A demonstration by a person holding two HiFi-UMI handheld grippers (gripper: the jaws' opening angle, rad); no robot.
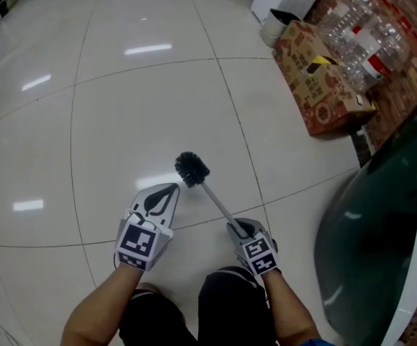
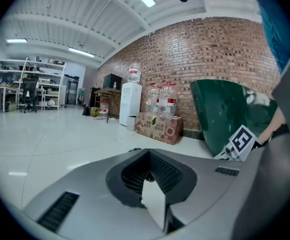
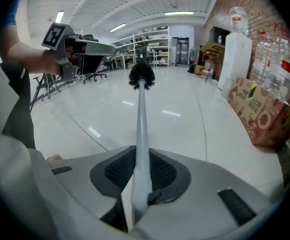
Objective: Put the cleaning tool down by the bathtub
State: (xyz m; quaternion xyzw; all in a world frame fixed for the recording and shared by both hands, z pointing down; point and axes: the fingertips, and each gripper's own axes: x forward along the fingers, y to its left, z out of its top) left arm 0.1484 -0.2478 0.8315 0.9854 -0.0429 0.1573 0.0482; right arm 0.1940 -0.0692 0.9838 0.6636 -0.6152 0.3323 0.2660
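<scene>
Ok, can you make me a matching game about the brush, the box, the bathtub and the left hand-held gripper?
1. black-bristled brush with a grey handle
2. brown printed cardboard box
3. dark green bathtub with a white rim
4. left hand-held gripper

A. jaws together, empty
B. at the head view's right edge
C. on the floor between the white water dispenser and the bathtub
D. clamped in the right hand-held gripper

Pairs: 1-D, 2-C, 3-B, 4-A.

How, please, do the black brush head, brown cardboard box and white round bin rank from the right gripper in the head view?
1. Black brush head, just ahead.
2. Brown cardboard box, upper right.
3. White round bin, beyond it.
</scene>
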